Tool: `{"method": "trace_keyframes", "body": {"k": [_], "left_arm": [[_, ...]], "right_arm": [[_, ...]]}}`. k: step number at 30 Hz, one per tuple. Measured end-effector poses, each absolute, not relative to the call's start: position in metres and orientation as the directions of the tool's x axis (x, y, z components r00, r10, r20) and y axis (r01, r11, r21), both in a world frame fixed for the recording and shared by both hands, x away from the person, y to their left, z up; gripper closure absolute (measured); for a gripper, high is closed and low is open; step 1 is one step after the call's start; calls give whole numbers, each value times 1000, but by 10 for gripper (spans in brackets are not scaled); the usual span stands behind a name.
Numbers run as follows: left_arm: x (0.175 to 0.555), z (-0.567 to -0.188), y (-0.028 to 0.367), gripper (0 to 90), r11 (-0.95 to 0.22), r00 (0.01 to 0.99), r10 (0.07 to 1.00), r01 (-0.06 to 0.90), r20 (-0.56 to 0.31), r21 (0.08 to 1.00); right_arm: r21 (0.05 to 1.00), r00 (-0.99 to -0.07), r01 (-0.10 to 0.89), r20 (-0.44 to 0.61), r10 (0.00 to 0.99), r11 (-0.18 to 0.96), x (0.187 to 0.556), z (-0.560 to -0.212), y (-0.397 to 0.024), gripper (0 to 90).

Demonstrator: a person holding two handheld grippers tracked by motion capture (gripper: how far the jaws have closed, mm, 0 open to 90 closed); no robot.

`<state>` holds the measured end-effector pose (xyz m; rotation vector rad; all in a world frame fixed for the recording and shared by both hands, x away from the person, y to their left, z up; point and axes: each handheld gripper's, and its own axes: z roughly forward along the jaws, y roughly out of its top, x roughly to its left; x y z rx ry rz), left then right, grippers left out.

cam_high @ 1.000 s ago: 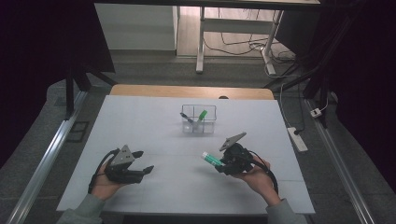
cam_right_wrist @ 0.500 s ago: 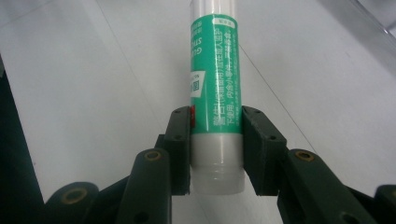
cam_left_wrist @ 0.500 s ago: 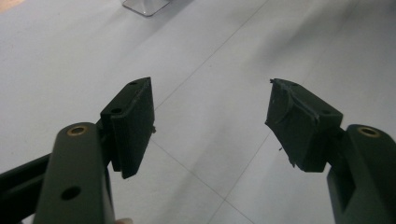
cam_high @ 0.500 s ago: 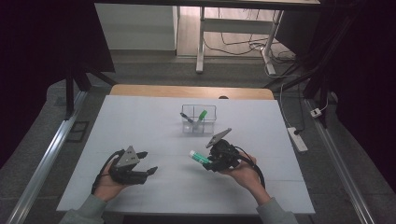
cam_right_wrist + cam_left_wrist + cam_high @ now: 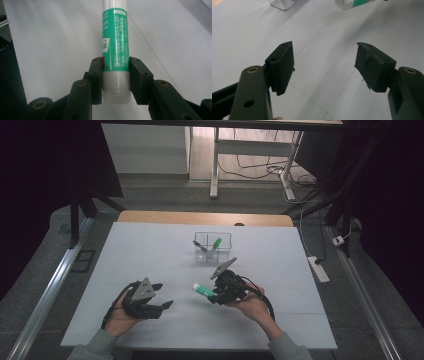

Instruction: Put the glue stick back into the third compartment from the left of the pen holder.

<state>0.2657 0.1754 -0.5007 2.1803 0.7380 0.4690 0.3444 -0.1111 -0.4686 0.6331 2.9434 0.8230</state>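
A green and white glue stick (image 5: 115, 45) sits clamped between the two black jaws of my right gripper (image 5: 116, 75), which is shut on its lower end. From above, the glue stick (image 5: 202, 290) points left out of the right gripper (image 5: 216, 295), held a little over the white table (image 5: 150, 250) at centre right. My left gripper (image 5: 162, 306) rests in the person's left hand at the front left, jaws spread wide with only bare table between them (image 5: 324, 60). The glue stick's white end (image 5: 348, 3) pokes into the top of the left gripper view.
A clear plastic organiser box (image 5: 213, 246) stands at the back centre of the table, holding a green pen-like item (image 5: 215, 243) and a dark one (image 5: 199, 245). A wooden strip (image 5: 200, 218) edges the far side. A power strip (image 5: 318, 268) lies off the right edge.
The right hand has carried the glue stick leftward toward the table's centre. The left hand has shifted slightly right and stays open.
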Motion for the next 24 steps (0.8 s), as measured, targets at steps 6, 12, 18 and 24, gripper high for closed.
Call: {"method": "trace_keyframes", "body": {"k": [6,12,18,24], "left_arm": [[266,-500,169,298,-544,770,630,345,101,765],[266,-501,160,296,-579,787,603,322,128,749],[267,-501,148,291,-619,804,571,287,168,731],[269,-502,136,286,-651,816,545,269,192,710]], "right_arm": [[500,-922,370,95,375,783,344,-472,-105,651],[494,-928,361,106,358,791,344,-474,-98,651],[484,-933,352,115,341,801,342,-477,-91,651],[469,-933,357,135,333,808,341,-478,-86,651]]}}
